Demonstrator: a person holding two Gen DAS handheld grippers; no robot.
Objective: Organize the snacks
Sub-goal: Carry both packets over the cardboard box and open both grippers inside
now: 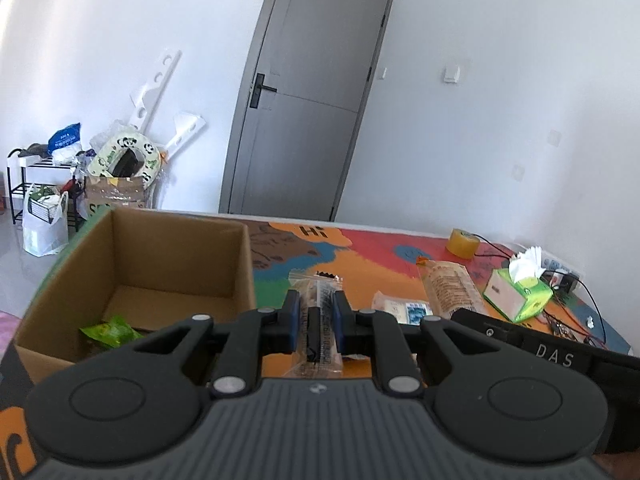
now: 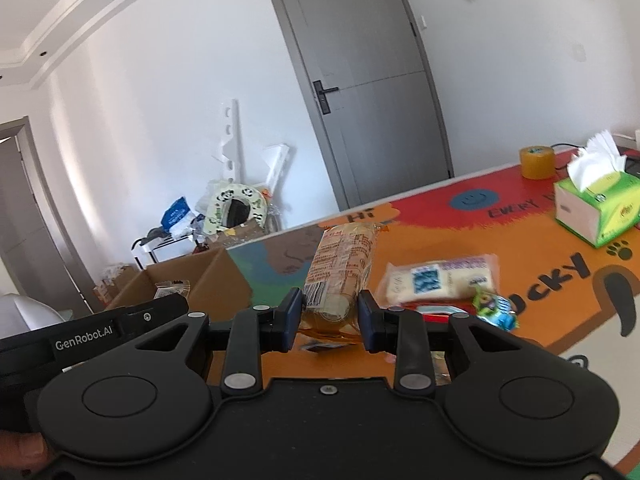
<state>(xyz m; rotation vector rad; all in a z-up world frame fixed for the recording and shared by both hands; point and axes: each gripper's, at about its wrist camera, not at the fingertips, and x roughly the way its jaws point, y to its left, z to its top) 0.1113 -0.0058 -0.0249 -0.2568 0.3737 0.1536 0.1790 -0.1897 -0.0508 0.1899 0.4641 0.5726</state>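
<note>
Left gripper (image 1: 316, 322) has its jaws pinching a clear-wrapped dark snack bar (image 1: 319, 316), which sticks out ahead between the blue pads; the cardboard box (image 1: 176, 256) sits just left of the jaws with a green packet (image 1: 110, 330) lying in it. The right gripper's body pokes in at the right reading "DAS".

Right gripper (image 2: 329, 318) has its jaws spread around the near end of a long bread pack (image 2: 340, 276), whether touching I can't tell; a white snack pack (image 2: 440, 280) with blue print lies right of the jaws. The other gripper's body at left reads "GenRobot.AI"; the mat (image 2: 560, 272) shows "Hi" and "UCKY"; a green tissue box (image 2: 600, 210) sits far right.
</note>
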